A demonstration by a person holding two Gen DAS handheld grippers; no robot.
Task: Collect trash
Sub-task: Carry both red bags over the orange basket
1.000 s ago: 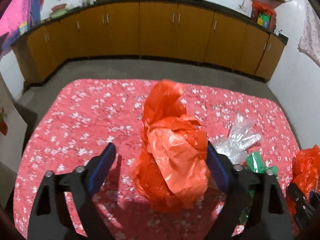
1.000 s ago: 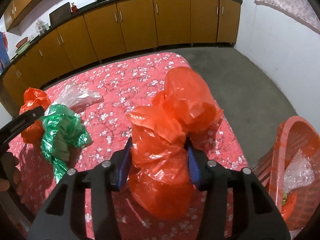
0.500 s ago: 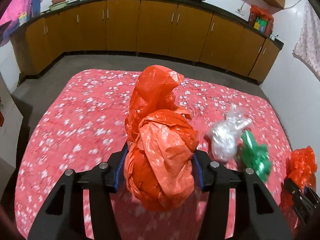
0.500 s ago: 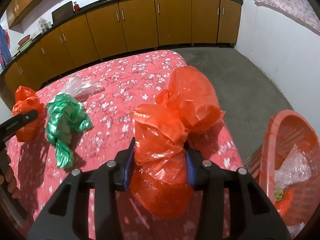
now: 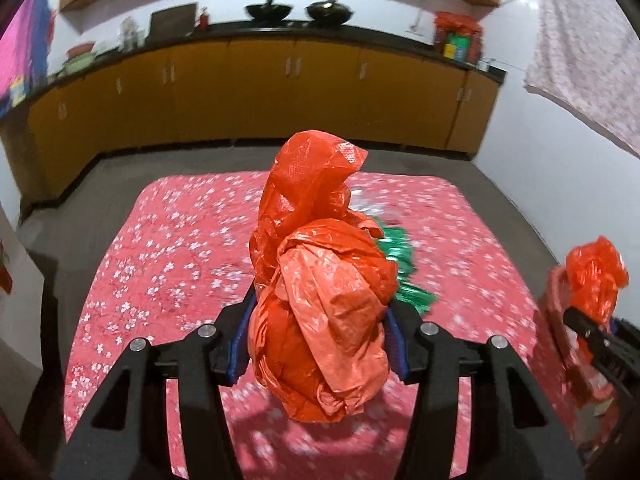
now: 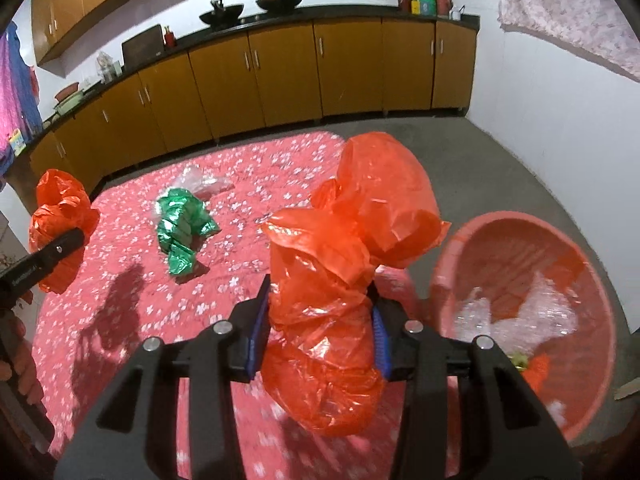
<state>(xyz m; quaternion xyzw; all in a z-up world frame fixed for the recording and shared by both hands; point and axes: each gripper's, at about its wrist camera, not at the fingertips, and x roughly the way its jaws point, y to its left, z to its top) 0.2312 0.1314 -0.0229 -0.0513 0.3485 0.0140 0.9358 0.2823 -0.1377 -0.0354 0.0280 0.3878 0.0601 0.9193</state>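
**Both grippers loaded with orange bags, carry-to-basket step**

Left gripper [image 5: 318,354] is clamped on a crumpled orange bag [image 5: 320,300], blue pads pressing into both sides, bag lifted clear of the floral cloth [image 5: 168,248]. Right gripper [image 6: 318,338] is likewise closed on a second orange bag [image 6: 340,280], held above the cloth's right edge. 2 pieces remain on the cloth: a green wrapper [image 6: 182,226] and a clear plastic bag [image 6: 200,178] just behind it, touching or nearly so.

The pink basket [image 6: 592,280] sits on the floor off the cloth's right side, just beside the right gripper's load; it already holds clear plastic and scraps.

Step in hand: transport, judged from both loads being up. Next move likely needs the right bag carried over the basket rim and the pads spread to drop it, then the left one brought across. Risk: light bags cling to the pads or catch the rim. After that, 2 pickups are left.
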